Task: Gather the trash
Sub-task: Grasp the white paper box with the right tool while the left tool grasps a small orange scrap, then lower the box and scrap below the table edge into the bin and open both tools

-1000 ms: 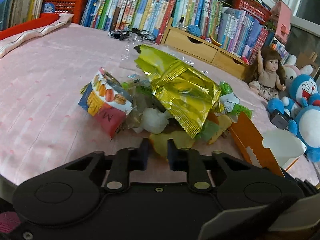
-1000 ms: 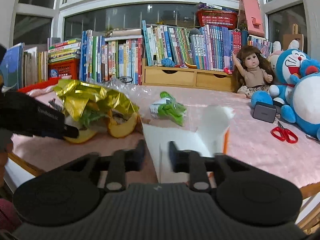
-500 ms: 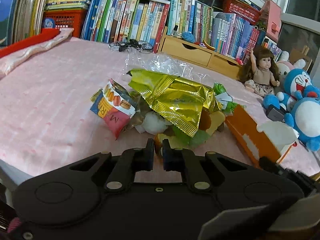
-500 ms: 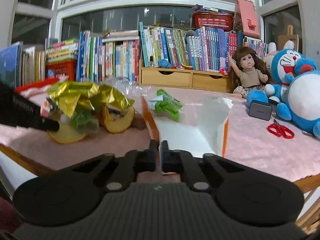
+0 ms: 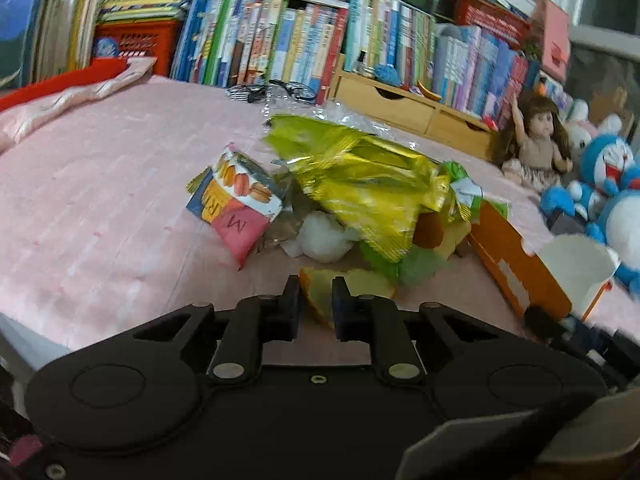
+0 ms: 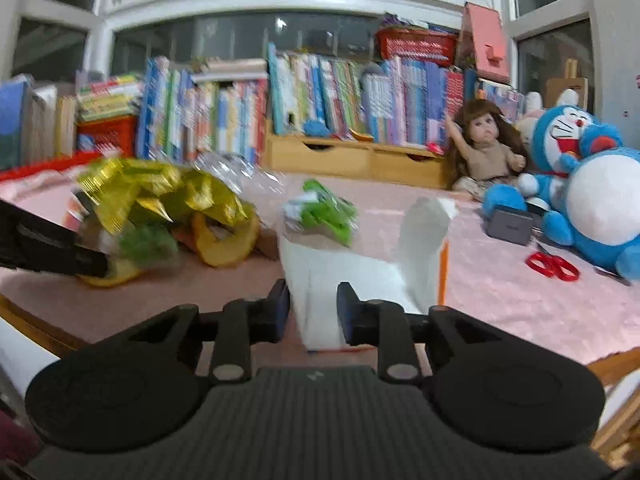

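Note:
A heap of trash lies on the pink tablecloth (image 5: 100,208): a gold foil wrapper (image 5: 372,184), a macaron snack packet (image 5: 236,204), a white tissue ball (image 5: 324,236), a green wrapper (image 6: 324,212) and yellow fruit peel (image 5: 360,284). My left gripper (image 5: 316,304) is open at the heap's near edge, and the peel's end shows between its fingertips. An orange-and-white carton (image 6: 352,276) lies open on its side to the right of the heap. My right gripper (image 6: 312,304) is open, and the carton's near white flap stands between its fingers.
Rows of books (image 6: 320,96) and a wooden drawer unit (image 6: 352,160) line the back. A doll (image 6: 484,152), blue plush toys (image 6: 592,192), a grey box (image 6: 508,224) and red scissors (image 6: 552,266) sit at the right. The table's wooden edge (image 6: 36,332) runs close below the grippers.
Both grippers went from open to shut and have opened again. The left one has drawn back a little from the heap, and the view has tilted.

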Demonstrator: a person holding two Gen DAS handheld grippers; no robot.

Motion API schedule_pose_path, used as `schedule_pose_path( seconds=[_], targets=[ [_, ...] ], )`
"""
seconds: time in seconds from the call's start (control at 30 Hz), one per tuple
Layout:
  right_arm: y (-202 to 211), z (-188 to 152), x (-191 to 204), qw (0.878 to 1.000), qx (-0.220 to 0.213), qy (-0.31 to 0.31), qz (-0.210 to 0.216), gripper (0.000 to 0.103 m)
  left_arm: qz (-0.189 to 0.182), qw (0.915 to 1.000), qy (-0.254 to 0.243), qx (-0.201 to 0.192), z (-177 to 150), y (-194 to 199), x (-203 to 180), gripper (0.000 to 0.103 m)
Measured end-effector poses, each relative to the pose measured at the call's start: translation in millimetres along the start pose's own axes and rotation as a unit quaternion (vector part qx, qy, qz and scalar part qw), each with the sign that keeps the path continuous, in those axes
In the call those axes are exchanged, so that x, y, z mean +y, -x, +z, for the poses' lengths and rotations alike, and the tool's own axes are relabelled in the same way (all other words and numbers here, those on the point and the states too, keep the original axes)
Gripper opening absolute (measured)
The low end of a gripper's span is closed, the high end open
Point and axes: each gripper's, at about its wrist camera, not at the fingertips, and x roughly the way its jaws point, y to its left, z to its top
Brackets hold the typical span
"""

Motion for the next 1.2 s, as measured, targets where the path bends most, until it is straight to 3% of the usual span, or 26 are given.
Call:
schedule_pose_path(
  seconds=[0.07,0.13,0.47,0.63,0.8,1.03,1.2],
  targets=[
    [2.7,2.6,-0.2,1.0,-0.002,-0.01,0.016,0.006,-0.005,0.9999,0.011,0.0,1.7,4.1,2.4,0.009],
    [8.7,5.2,2.5,1.0,-0.013,-0.008,0.019,0.004,-0.006,0.9999,0.008,-0.005,3.1,10.5,3.0,0.007],
    [37.8,36.3,-17.9,0.991,-0.05,-0.095,0.081,0.004,0.005,0.9987,-0.006,-0.05,6.0,53.3,3.7,0.006],
    [40.8,51.4,-24.4,0.988,-0.071,-0.112,0.079,0.004,0.031,0.9956,-0.007,-0.088,13.8,70.0,5.2,0.006],
    [39.9,49.3,-25.6,0.988,-0.062,-0.117,0.083,0.004,0.056,0.9927,0.004,-0.107,20.9,79.0,14.1,0.006],
    [61.7,34.3,-24.7,0.986,-0.047,-0.123,0.102,0.004,0.06,0.9922,0.024,-0.107,19.9,96.3,30.0,0.006],
    [99.0,14.6,-12.6,0.988,-0.032,-0.091,0.121,0.004,0.047,0.995,0.018,-0.086,1.3,116.4,30.2,0.006]
  ],
)
